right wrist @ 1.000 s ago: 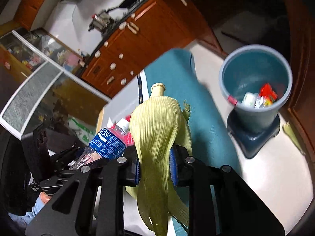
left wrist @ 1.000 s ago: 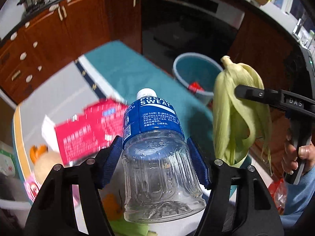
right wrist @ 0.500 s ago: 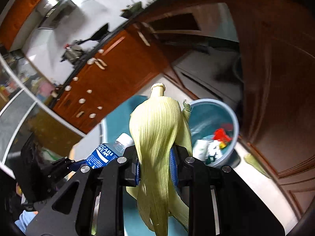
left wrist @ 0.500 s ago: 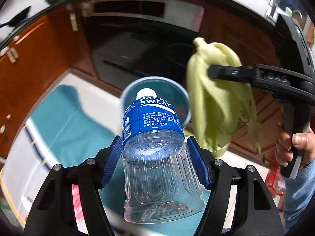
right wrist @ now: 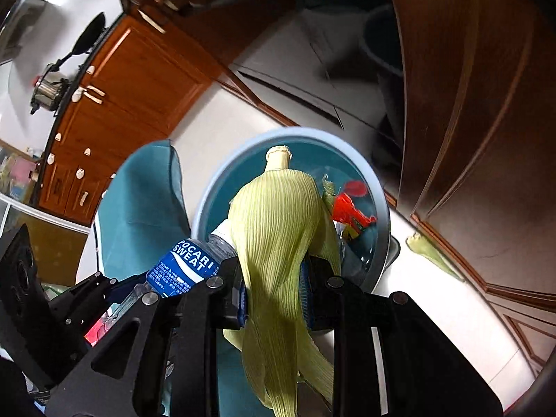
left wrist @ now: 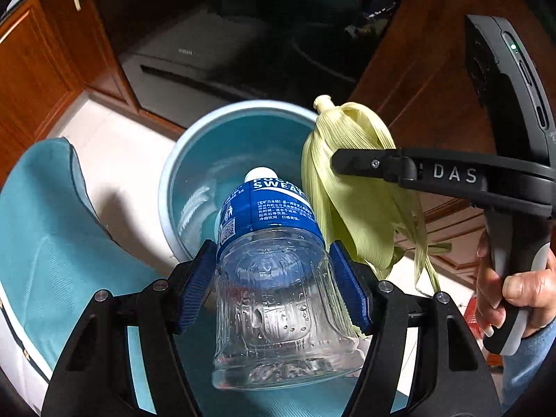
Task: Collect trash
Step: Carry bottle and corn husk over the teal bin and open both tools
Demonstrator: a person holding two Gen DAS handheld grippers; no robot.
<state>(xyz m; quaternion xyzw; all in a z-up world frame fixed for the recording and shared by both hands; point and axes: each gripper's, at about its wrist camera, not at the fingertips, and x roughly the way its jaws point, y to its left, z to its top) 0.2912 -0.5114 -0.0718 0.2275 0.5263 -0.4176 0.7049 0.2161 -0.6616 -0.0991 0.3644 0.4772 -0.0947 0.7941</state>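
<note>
An empty clear bottle [left wrist: 274,208] with a blue label sits between the blue pads of my left gripper [left wrist: 272,278], which is shut on it, cap pointing at the blue-grey trash bin [left wrist: 173,173]. In the right wrist view my right gripper [right wrist: 274,290] holds a pale green corn husk [right wrist: 278,215] right over the bin [right wrist: 215,180]. Its jaws are opening, with the husk still between the pads. The bottle [right wrist: 184,267] shows to the husk's left. The husk [left wrist: 358,187] hangs just right of the bottle in the left wrist view.
A red wrapper [right wrist: 351,208] and other scraps lie in the bin. A teal cushion [left wrist: 52,243] is left of it. A loose husk piece [right wrist: 431,250] lies on the pale floor by the brown cabinets [right wrist: 469,139]. A person's hand [left wrist: 514,288] grips the right tool's handle.
Both grippers have swung from the table over to the bin and dropped lower, carrying the bottle and the husk. The bin now fills the view just beyond both.
</note>
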